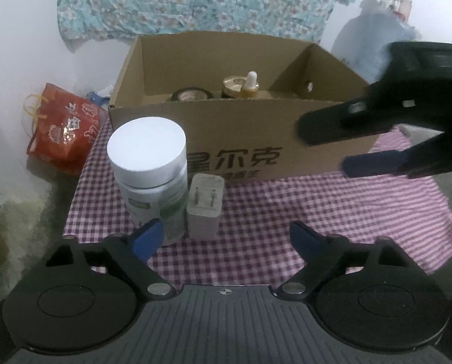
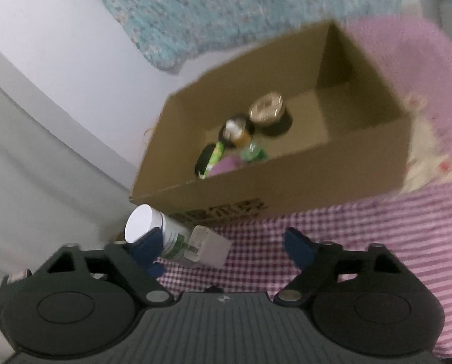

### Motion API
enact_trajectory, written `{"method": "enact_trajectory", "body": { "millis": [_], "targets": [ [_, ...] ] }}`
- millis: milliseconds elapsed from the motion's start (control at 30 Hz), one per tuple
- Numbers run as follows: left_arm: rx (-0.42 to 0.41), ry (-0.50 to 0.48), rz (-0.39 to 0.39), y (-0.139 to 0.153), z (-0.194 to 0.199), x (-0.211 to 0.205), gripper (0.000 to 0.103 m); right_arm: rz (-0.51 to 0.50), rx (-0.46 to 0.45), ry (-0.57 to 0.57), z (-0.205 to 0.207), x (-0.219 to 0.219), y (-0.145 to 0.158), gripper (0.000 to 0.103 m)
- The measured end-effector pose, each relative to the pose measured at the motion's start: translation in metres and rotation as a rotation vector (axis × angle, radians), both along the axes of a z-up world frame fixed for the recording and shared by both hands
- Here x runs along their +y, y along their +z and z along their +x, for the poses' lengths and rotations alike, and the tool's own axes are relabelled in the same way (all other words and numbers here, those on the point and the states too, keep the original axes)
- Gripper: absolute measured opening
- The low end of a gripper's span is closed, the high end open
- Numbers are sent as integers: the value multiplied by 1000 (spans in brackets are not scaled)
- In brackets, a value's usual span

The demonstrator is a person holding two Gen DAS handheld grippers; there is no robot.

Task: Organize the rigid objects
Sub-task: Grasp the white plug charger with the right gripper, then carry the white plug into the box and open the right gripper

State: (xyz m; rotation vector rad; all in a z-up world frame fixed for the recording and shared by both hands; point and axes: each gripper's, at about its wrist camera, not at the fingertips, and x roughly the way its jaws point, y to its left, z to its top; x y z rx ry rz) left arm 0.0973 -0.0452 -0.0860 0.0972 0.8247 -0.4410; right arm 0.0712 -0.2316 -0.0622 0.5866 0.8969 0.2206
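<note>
The left gripper (image 1: 223,236) is held low over the surface (image 1: 286,212), level and pointing toward the cardboard box (image 1: 232,130). Its fingers are spread wide with nothing between them, and the left blue fingertip (image 1: 148,238) overlaps the base of the white bottle (image 1: 151,179) in the left wrist view; I cannot tell whether it touches.

The white bottle stands upright on the checked cloth with a flat white cap and a green-and-white label whose print is too small to read. Just beside it on the right stands a white charger plug (image 1: 204,206), its two metal prongs facing the camera. Both are in front of the box's left end.

The box's front wall carries dark Chinese characters, of which "尔克" can be read; a smaller line below is unclear. Inside sit a roll of black tape (image 1: 191,94), a gold-lidded jar (image 1: 233,86) and a dropper bottle (image 1: 250,86); the right wrist view also shows blurred green and pink items I cannot identify.

The right gripper (image 1: 326,148) is raised above the surface at the box's right front corner, tilted and pointing left. Its fingers are apart and hold nothing. A red gift bag (image 1: 63,139) sits on the floor to the left.
</note>
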Motion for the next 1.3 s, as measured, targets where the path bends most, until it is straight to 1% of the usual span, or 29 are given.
{"method": "enact_trajectory", "body": {
  "millis": [33, 67, 100, 200, 300, 433, 533, 600, 667, 767, 900, 1000, 1033, 1133, 1300],
  "targets": [
    [4, -2, 11, -3, 2, -1, 72, 22, 20, 5, 6, 1, -8, 72],
    [11, -5, 14, -5, 3, -1, 68, 40, 40, 10, 12, 2, -14, 70],
    [19, -9, 12, -7, 4, -1, 68, 58, 57, 15, 17, 3, -20, 66],
    [25, -2, 14, -12, 7, 0, 63, 114, 97, 27, 32, 9, -35, 62],
    [22, 5, 15, -15, 9, 0, 60, 145, 119, 36, 42, 13, -45, 58],
    [32, 21, 1, -20, 14, 0, 58, 193, 158, 32, 53, 15, -57, 49],
    [38, 31, -11, -23, 16, 1, 54, 216, 180, 34, 58, 17, -64, 46],
    [35, 39, -21, -23, 16, 2, 52, 223, 189, 41, 60, 20, -67, 45],
    [28, 43, -19, -24, 18, 2, 42, 225, 198, 48, 61, 21, -68, 45],
    [29, 40, -28, -25, 21, 2, 38, 229, 214, 53, 64, 22, -70, 45],
    [31, 51, -25, -28, 24, 0, 38, 243, 233, 58, 67, 20, -72, 45],
    [27, 57, -13, -29, 27, -3, 32, 266, 241, 66, 74, 22, -79, 46],
    [25, 56, -12, -28, 27, -4, 29, 272, 241, 65, 75, 22, -80, 46],
    [31, 43, -29, -27, 27, -6, 28, 266, 238, 57, 75, 21, -79, 46],
    [38, -11, -55, -25, 22, -16, 28, 257, 241, 28, 64, 6, -75, 46]
  ]
}}
